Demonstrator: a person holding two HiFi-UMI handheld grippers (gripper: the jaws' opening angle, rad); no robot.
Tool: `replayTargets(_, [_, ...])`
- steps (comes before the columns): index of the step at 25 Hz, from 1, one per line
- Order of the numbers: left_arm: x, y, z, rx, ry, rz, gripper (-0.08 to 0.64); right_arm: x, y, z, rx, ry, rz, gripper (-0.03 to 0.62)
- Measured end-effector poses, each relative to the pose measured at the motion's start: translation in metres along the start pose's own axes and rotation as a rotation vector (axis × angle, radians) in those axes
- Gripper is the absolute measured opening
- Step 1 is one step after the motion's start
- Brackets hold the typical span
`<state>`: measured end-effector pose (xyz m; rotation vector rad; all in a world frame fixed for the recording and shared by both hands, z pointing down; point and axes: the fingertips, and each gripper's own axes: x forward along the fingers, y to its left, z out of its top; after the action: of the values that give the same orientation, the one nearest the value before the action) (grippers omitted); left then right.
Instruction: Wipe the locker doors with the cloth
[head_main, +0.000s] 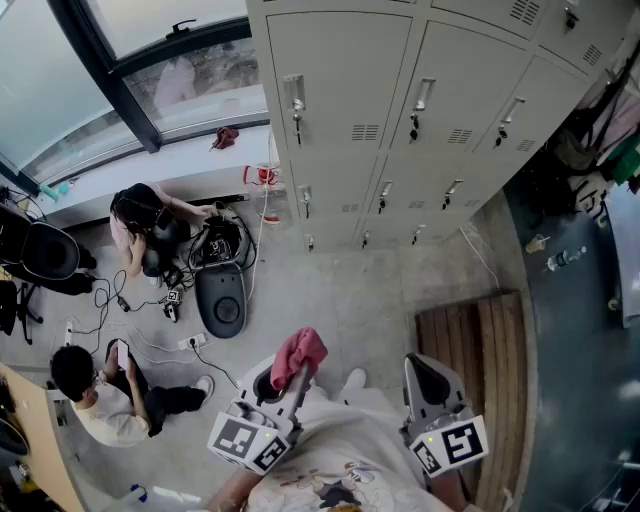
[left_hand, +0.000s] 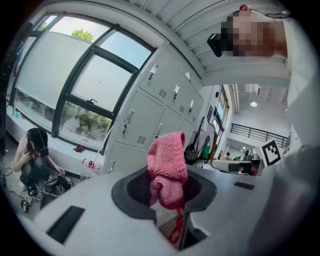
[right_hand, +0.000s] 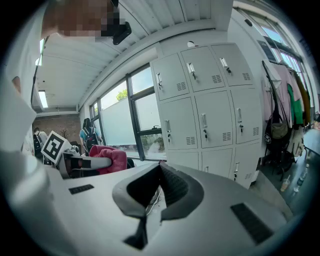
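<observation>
Cloth (left_hand: 168, 160) pinched in left claw (left_hand: 169, 196) (tips hidden beneath), right claw (right_hand: 160, 171) closed, empty.

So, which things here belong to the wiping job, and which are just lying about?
Job: pink knitted cloth, clamped in the left tool; grey metal locker doors.
Lying about: red rag on the windowsill; slatted wooden platform; clear plastic bottle on the floor.
</observation>
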<state>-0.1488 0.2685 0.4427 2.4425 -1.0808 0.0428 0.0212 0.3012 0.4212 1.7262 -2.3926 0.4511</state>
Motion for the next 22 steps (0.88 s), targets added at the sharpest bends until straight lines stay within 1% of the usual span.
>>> replayTargets(6, [-0.006, -0.007, 0.003, -0.005, -0.003, -0.002, 0.098, -0.005, 0.01, -0.002, -0.012, 0.022, 0.018, 0.005])
replayTargets(8, [-0.007, -0.01, 0.003, -0.001, -0.006, 0.004, 0.098, -0.006, 0.01, -0.005, -0.002, 0.021, 0.028, 0.005])
replayTargets(15, [-0.01, -0.022, 0.003, 0.027, -0.012, 0.032, 0.098, -0.013, 0.003, 0.005, 0.034, -0.038, 0.045, 0.006])
replayTargets(17, [-0.009, -0.027, 0.002, 0.039, -0.014, 0.037, 0.098, -0.018, 0.004, 0.006, 0.006, -0.036, 0.059, 0.006])
replayTargets(22, [0.001, -0.049, 0.004, 0.078, -0.021, 0.044, 0.098, -0.024, 0.001, 0.011, -0.101, -0.016, 0.099, 0.006])
